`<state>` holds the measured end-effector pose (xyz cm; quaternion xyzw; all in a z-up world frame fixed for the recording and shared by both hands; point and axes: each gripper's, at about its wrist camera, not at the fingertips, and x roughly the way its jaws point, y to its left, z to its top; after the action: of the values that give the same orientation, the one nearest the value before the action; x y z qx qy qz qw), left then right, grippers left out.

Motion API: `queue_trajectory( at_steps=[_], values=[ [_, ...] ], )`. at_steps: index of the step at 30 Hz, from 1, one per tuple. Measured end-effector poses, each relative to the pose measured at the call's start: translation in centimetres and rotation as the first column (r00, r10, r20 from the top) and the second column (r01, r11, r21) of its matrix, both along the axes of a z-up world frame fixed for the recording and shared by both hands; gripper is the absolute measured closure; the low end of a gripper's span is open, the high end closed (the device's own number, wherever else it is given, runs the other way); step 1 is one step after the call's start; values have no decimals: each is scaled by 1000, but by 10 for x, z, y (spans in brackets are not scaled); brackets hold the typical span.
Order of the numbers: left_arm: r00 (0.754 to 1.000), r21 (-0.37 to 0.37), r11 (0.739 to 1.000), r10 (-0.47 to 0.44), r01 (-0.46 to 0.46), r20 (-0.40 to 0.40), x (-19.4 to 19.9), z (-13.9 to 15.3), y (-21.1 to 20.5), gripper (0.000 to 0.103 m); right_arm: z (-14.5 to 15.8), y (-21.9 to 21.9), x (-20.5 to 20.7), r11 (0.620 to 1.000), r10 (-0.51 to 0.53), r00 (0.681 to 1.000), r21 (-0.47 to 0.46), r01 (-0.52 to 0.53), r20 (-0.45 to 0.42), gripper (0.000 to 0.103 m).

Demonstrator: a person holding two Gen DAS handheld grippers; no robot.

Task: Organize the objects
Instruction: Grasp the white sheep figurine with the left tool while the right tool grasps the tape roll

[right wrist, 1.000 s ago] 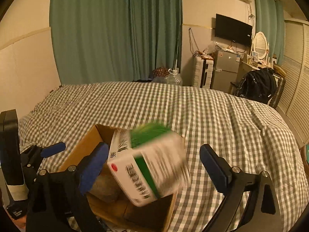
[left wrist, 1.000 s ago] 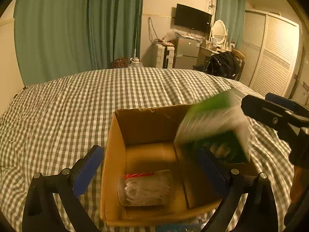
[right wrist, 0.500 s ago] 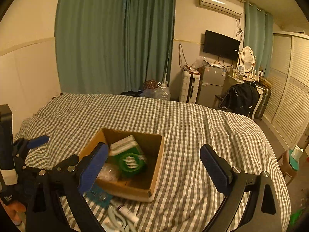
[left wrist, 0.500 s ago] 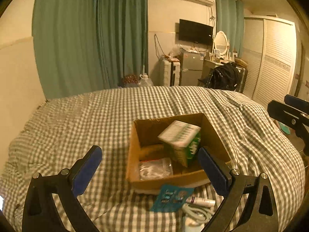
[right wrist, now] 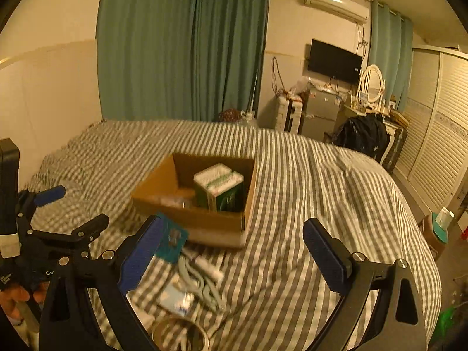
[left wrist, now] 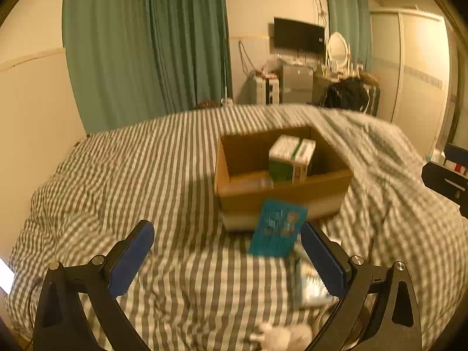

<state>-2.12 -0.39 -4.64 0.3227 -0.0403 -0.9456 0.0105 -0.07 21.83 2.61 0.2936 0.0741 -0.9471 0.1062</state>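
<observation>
A cardboard box [left wrist: 280, 196] [right wrist: 187, 218] stands on the checked bedspread [left wrist: 163, 181]. Inside it a green and white carton [left wrist: 291, 158] [right wrist: 219, 187] stands upright beside a clear plastic bag [left wrist: 257, 181]. A teal card [left wrist: 278, 231] [right wrist: 172, 241] leans at the box's near side. Close to me lie a white cable [right wrist: 201, 286], a white tube [right wrist: 207, 266], a small packet [right wrist: 175, 298] and a tape roll [right wrist: 181, 336]. My left gripper [left wrist: 228, 260] is open and holds nothing. My right gripper [right wrist: 234, 254] is open too, well short of the box.
The bed runs back to green curtains [right wrist: 181, 46]. A fridge [right wrist: 318, 114], a dresser with a round mirror [right wrist: 371, 83], a black bag [right wrist: 362, 134] and slatted wardrobe doors [right wrist: 438, 152] line the right side. The left gripper's frame [right wrist: 44, 234] shows at the right view's left edge.
The green and white carton dropped from my right gripper into the box and stands there. Both grippers have pulled back and away, so loose items near me have come into view.
</observation>
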Motion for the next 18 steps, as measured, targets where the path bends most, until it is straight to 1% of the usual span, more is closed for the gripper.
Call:
queue_trajectory(
  at_steps=[6, 11, 15, 16, 18],
  values=[
    [996, 0, 1000, -24, 24, 91, 23, -46, 5, 0, -50, -9, 14, 998, 18, 995, 58, -24, 98, 6],
    [978, 25, 998, -56, 52, 200, 40, -86, 10, 0, -86, -9, 22, 996, 8, 985, 83, -23, 170, 6],
    [964, 50, 994, -107, 97, 244, 49, -102, 18, 0, -106, -4, 27, 995, -5, 976, 97, -16, 217, 6],
    [960, 48, 993, -117, 108, 255, 50, -105, 21, 0, -109, -3, 27, 995, -6, 974, 97, -16, 226, 6],
    [952, 19, 992, -121, 121, 281, 48, -114, 29, 0, -115, -2, 26, 995, -12, 970, 94, -11, 241, 6]
  ],
)
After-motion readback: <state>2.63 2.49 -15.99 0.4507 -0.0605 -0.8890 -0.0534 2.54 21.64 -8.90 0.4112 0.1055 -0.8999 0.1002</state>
